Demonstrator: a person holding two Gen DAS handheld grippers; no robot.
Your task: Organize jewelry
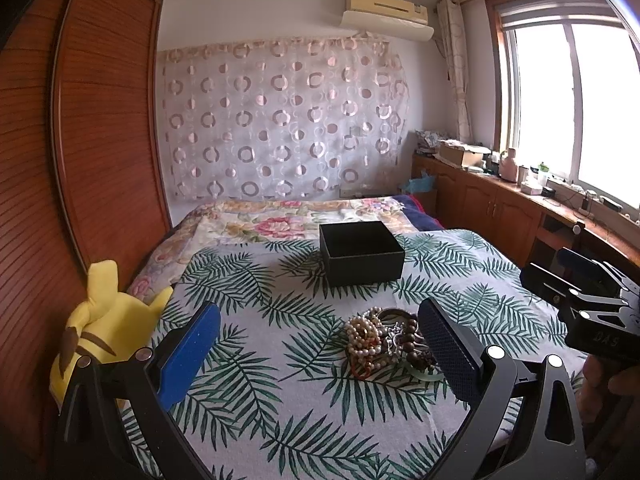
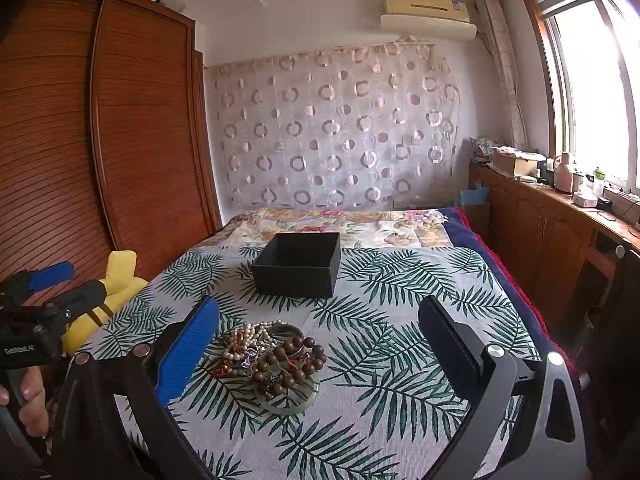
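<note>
Tangled heap of pearl and brown wooden bead jewelry (image 2: pixel 272 356) near bed's front edge, behind it open black square box (image 2: pixel 298 264); left gripper (image 1: pixel 320 344), right gripper (image 2: pixel 316 340): fingers spread, empty.

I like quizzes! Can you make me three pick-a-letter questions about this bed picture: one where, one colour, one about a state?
1. Where is the tangled pile of bead and pearl jewelry?
A. inside the box
B. on the leaf-print cloth, in front of the box
C. on the wooden cabinet

2. What colour is the plush toy at the bed's edge?
A. yellow
B. red
C. green

3. What state is the square black cardboard box in?
A. lidded
B. open
C. tipped over

Answers: B, the pile lies nearer than the box; A, it is bright yellow; B, its dark inside shows.
</note>
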